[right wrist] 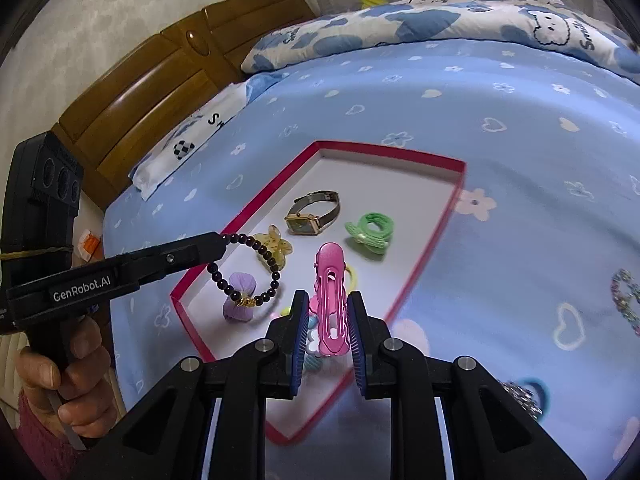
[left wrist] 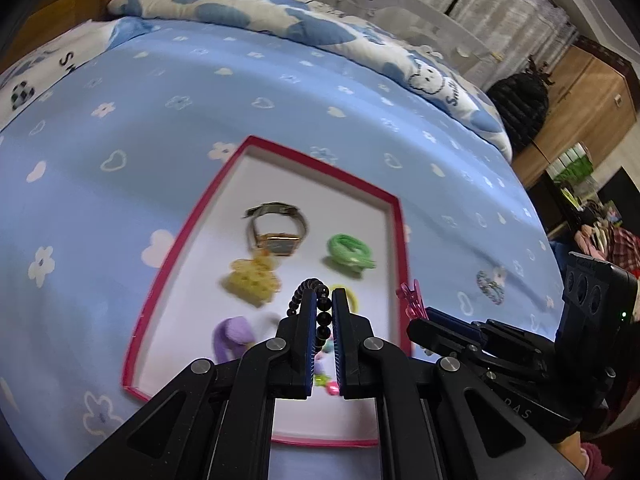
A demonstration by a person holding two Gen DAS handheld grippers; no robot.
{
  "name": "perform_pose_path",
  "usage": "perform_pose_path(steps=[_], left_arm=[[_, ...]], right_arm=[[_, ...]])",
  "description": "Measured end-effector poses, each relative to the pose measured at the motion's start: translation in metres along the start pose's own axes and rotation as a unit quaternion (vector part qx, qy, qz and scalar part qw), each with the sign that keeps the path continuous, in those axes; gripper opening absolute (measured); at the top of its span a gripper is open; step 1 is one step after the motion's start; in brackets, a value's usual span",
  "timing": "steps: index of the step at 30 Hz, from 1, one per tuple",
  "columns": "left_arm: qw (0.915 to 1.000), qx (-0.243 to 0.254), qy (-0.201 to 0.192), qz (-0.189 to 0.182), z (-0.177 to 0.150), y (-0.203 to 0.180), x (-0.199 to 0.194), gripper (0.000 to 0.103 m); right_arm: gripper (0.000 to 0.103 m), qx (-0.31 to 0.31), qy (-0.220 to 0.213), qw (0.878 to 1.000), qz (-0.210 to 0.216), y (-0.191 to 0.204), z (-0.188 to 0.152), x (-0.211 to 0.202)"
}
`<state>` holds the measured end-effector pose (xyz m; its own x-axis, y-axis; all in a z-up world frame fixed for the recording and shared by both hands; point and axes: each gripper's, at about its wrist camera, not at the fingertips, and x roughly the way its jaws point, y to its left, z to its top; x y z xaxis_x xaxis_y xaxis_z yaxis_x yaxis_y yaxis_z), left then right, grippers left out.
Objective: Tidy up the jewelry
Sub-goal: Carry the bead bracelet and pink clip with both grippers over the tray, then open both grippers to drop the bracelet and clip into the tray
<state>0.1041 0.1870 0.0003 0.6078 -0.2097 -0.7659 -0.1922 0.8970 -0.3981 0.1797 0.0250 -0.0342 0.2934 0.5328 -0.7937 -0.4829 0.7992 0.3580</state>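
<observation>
Left tongs (left wrist: 323,300) are clamped on a dark bead bracelet (left wrist: 316,312); the beads run up between the two pads and loop over the left fingertip. In the right wrist view the same tongs (right wrist: 222,240) reach in from the left and the bracelet (right wrist: 244,272) hangs free from their tip as a full ring, above the near left part of the tray (right wrist: 400,154).

Right tongs (right wrist: 328,300) are closed on a pink clip (right wrist: 330,300). The clip stands lengthwise between the pads, its rounded end projecting past the fingertips and over the tray. In the left wrist view only the clip's tip (left wrist: 410,300) shows ahead of the right tongs (left wrist: 424,316), at the tray's right rim.

The tray (left wrist: 320,162), red-edged with a white floor, lies on the bed (left wrist: 240,92). Inside it, beyond both tongs: a watch (right wrist: 316,214), a green hair tie (right wrist: 370,232), a yellow claw clip (right wrist: 276,244), a purple flower piece (right wrist: 240,296) below the hanging bracelet, and a yellow loop (right wrist: 352,276) partly hidden behind the pink clip. Small coloured items at the near end are blocked by the tongs.

A beaded ring (right wrist: 626,300) lies on the bed, outside the tray to the right.
</observation>
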Motion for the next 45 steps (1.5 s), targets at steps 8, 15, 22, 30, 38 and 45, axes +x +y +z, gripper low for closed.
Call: perform_pose_path(steps=[8, 15, 22, 30, 38, 45], left_arm=[[0.9992, -0.033, 0.004, 0.021, 0.001, 0.029, 0.014, 0.006], [0.9974, -0.047, 0.009, 0.054, 0.0, 0.043, 0.031, 0.006], [0.9957, -0.052, 0.019, 0.075, 0.001, 0.047, 0.045, 0.007], [0.9941, -0.061, 0.032, 0.084, 0.002, 0.05, 0.054, 0.007], [0.9939, -0.063, 0.027, 0.087, 0.002, 0.05, 0.05, 0.021], [0.9952, -0.066, 0.009, 0.072, -0.002, 0.045, 0.028, 0.038]], right_arm=[[0.019, -0.015, 0.029, 0.999, -0.013, 0.011, 0.002, 0.034], [0.019, -0.023, 0.057, 0.998, -0.03, 0.01, 0.003, 0.054], [0.019, -0.028, 0.072, 0.996, -0.04, 0.009, 0.001, 0.064], [0.023, -0.029, 0.069, 0.997, -0.036, 0.012, 0.001, 0.065], [0.031, -0.026, 0.062, 0.997, -0.028, 0.012, 0.001, 0.06], [0.033, -0.018, 0.036, 0.999, -0.021, 0.012, 0.002, 0.035]])
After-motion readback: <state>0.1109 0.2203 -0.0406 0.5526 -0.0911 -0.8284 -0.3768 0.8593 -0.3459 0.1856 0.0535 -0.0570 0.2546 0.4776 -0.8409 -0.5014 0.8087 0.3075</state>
